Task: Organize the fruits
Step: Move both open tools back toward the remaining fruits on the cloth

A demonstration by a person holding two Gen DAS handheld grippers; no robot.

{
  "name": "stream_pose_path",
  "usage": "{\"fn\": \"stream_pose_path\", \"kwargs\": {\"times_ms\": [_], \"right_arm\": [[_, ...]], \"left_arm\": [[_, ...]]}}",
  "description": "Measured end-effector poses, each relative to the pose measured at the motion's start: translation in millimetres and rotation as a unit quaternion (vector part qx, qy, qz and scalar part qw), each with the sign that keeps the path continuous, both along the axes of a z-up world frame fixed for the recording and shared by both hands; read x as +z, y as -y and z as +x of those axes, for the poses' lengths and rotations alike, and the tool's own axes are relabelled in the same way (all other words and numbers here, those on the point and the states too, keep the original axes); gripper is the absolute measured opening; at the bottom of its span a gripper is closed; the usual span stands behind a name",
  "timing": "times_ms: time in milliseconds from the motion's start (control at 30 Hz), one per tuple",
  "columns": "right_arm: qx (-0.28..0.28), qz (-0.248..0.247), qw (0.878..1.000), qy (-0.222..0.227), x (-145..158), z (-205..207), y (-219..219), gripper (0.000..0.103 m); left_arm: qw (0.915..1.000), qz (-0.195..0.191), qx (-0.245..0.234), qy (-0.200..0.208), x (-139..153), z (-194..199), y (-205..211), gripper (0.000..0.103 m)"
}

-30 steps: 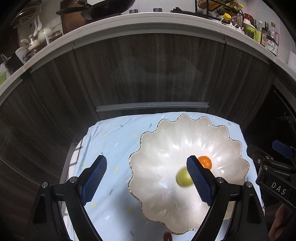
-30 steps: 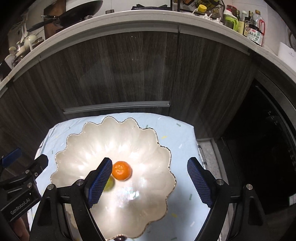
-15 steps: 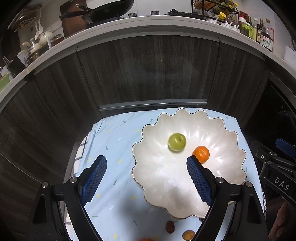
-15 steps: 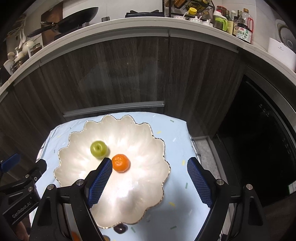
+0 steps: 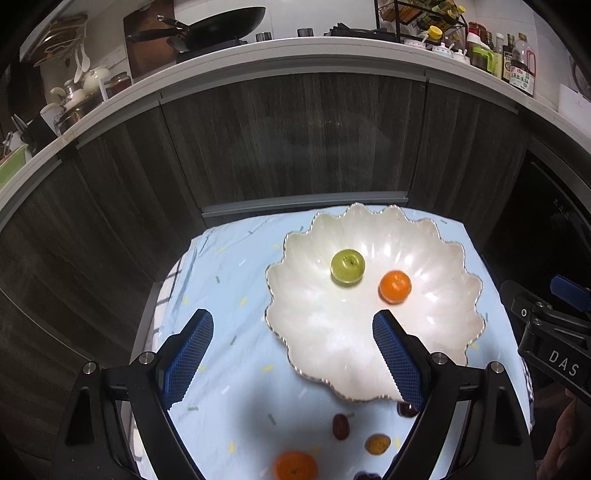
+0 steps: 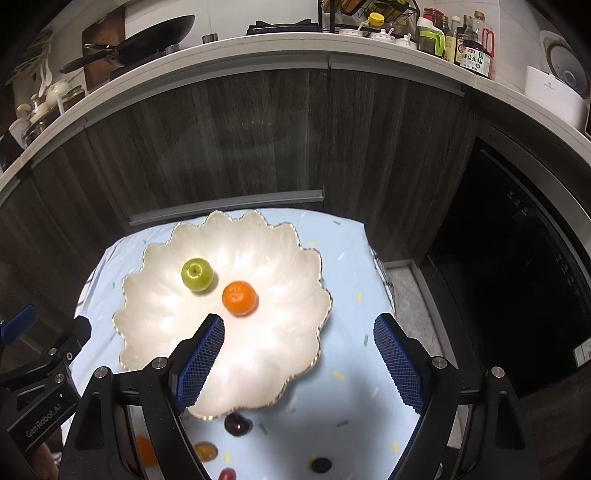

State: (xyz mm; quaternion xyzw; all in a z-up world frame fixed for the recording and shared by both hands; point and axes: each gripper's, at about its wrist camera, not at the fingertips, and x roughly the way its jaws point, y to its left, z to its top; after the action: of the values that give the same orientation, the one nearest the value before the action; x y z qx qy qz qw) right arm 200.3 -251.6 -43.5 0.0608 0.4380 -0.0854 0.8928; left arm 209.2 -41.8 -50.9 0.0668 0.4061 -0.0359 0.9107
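Two tools (image 5: 291,328) (image 6: 299,332) agape, empty, over pale-blue cloth (image 5: 236,295) w/ scalloped dish (image 5: 458,295), dark cabinets (image 5: 295,140) behind

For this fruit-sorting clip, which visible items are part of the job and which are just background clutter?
Part of the job:
- scalloped white bowl
- green apple and mandarin, both in the bowl
- loose fruit on the blue cloth: orange, dark red fruit, small yellow-brown fruit

Just lying about:
- wok
- sauce bottles
- white appliance
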Motion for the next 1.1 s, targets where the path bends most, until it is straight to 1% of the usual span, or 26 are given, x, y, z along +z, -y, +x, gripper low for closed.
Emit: {"fn": "stream_pose_path", "kwargs": {"times_ms": [167,567,767,900,1100], "right_arm": [[-0.002,-0.007,1.000,-0.009,-7,-16,-1,0.084],[-0.006,-0.001,0.999,-0.038,-40,-53,-3,0.084],[-0.010,0.002,0.998,-0.056,-59,-67,-1,0.084],[-0.014,0.007,0.998,-0.064,-71,-77,-1,0.084],[-0.014,0.007,0.997,-0.078,-87,-85,-5,0.084]], "left_arm": [[0.9999,0.011,-0.011,-0.005,-8,-16,0,0.089],[0.9995,0.013,-0.014,-0.027,-37,-49,-7,0.089],[0.9989,0.019,-0.017,-0.040,-53,-59,-8,0.089],[0.9988,0.023,-0.017,-0.040,-59,-67,-8,0.089],[0.9982,0.027,-0.013,-0.051,-73,-74,-12,0.089]]}}
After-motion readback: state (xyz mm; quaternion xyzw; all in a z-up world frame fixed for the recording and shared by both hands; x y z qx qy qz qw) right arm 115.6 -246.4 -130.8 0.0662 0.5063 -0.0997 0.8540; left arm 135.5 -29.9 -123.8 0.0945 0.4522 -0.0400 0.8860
